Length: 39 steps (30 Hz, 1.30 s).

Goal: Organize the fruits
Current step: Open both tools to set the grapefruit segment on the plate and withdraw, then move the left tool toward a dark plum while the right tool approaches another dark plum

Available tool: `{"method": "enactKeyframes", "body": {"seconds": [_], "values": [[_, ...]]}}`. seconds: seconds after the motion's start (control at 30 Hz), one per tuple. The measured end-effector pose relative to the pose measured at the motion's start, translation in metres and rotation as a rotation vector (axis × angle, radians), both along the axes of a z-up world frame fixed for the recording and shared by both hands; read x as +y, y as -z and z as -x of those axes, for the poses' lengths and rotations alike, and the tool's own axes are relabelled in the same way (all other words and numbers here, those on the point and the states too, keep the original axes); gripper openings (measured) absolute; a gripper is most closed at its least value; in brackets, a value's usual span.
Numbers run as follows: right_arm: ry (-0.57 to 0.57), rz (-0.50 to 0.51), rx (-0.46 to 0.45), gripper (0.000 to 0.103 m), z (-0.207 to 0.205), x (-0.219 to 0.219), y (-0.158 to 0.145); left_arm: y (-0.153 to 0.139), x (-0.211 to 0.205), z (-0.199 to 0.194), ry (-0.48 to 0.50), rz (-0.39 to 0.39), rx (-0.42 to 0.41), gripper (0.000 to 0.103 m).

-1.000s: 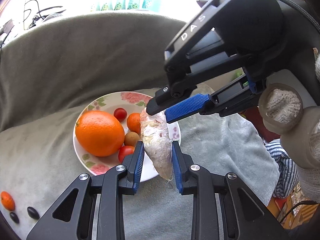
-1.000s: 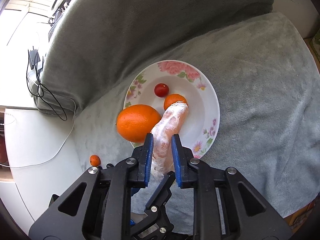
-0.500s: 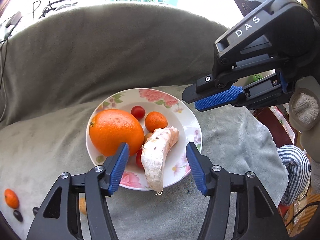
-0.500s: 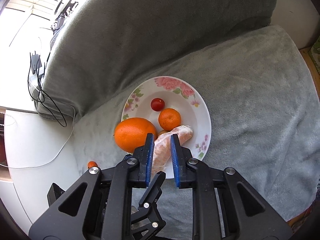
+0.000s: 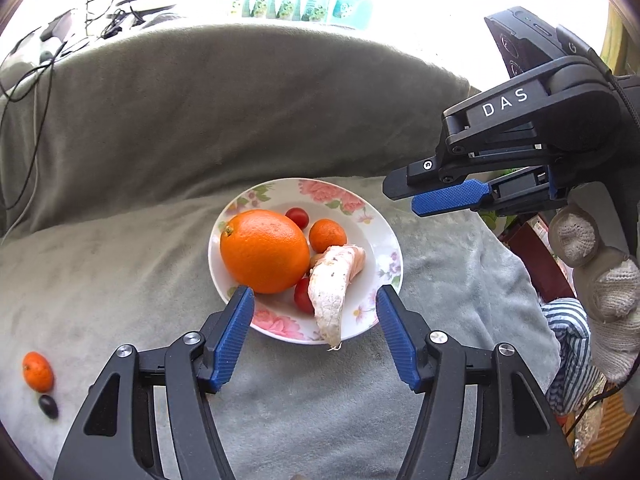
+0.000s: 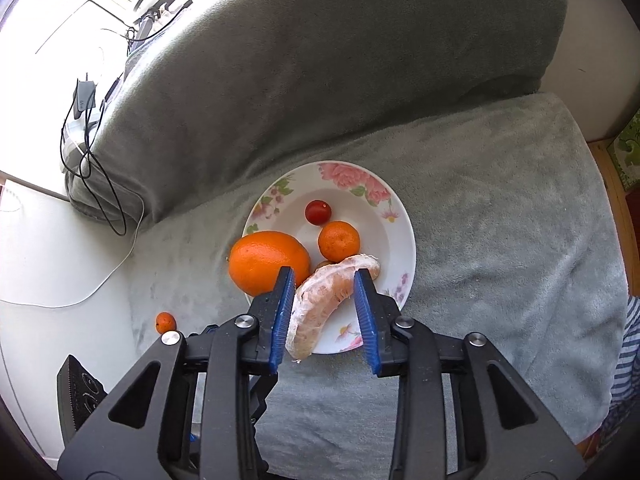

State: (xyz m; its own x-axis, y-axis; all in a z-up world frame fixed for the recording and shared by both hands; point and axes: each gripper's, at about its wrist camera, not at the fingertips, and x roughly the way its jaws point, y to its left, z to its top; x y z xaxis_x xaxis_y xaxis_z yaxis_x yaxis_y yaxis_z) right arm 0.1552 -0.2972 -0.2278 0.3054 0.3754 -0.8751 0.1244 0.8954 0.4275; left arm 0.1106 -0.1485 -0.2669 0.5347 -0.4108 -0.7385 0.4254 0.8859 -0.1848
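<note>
Only the left view shows a dark grape (image 5: 48, 406) beside the kumquat (image 5: 38, 371).

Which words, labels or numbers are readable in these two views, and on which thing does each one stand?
"DAS": white letters on the right gripper, seen in the left wrist view.
Packages behind the sofa: print too blurred to read.
Plate: flowers only, no text.
Right wrist view: no readable text.
</note>
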Motion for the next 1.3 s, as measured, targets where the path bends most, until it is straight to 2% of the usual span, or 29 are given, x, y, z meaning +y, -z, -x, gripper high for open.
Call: {"method": "enactKeyframes", "body": {"seconds": [0.07, 0.1, 0.27, 0.37, 0.63, 0.77, 0.93, 1.1, 1.3], "values": [[-0.002, 0.016, -0.028, 0.060, 0.003, 0.004, -0.005, -0.004, 0.009, 0.002, -0.018, 0.008, -0.001, 0.063], [-0.003, 0.028, -0.045, 0.063, 0.005, 0.006, -0.008, -0.006, 0.014, 0.003, -0.027, 0.011, 0.001, 0.063], [-0.061, 0.072, -0.101, 0.064, 0.010, 0.026, -0.019, -0.014, 0.042, 0.009, -0.092, 0.023, 0.002, 0.063], [-0.092, 0.099, -0.144, 0.075, 0.012, 0.041, -0.026, -0.018, 0.062, 0.011, -0.140, 0.020, 0.004, 0.063], [-0.232, 0.186, -0.273, 0.076, 0.021, 0.087, -0.043, -0.012, 0.118, 0.020, -0.264, -0.014, 0.036, 0.063], [-0.297, 0.206, -0.303, 0.076, 0.025, 0.108, -0.044, -0.009, 0.143, 0.025, -0.326, -0.025, 0.052, 0.063], [-0.368, 0.207, -0.280, 0.076, 0.026, 0.131, -0.036, -0.003, 0.171, 0.028, -0.396, -0.033, 0.069, 0.063], [-0.440, 0.182, -0.213, 0.076, 0.025, 0.154, -0.019, 0.004, 0.200, 0.029, -0.483, -0.033, 0.096, 0.063], [-0.484, 0.191, -0.189, 0.076, 0.030, 0.175, -0.001, 0.020, 0.221, 0.029, -0.530, -0.039, 0.134, 0.063]]}}
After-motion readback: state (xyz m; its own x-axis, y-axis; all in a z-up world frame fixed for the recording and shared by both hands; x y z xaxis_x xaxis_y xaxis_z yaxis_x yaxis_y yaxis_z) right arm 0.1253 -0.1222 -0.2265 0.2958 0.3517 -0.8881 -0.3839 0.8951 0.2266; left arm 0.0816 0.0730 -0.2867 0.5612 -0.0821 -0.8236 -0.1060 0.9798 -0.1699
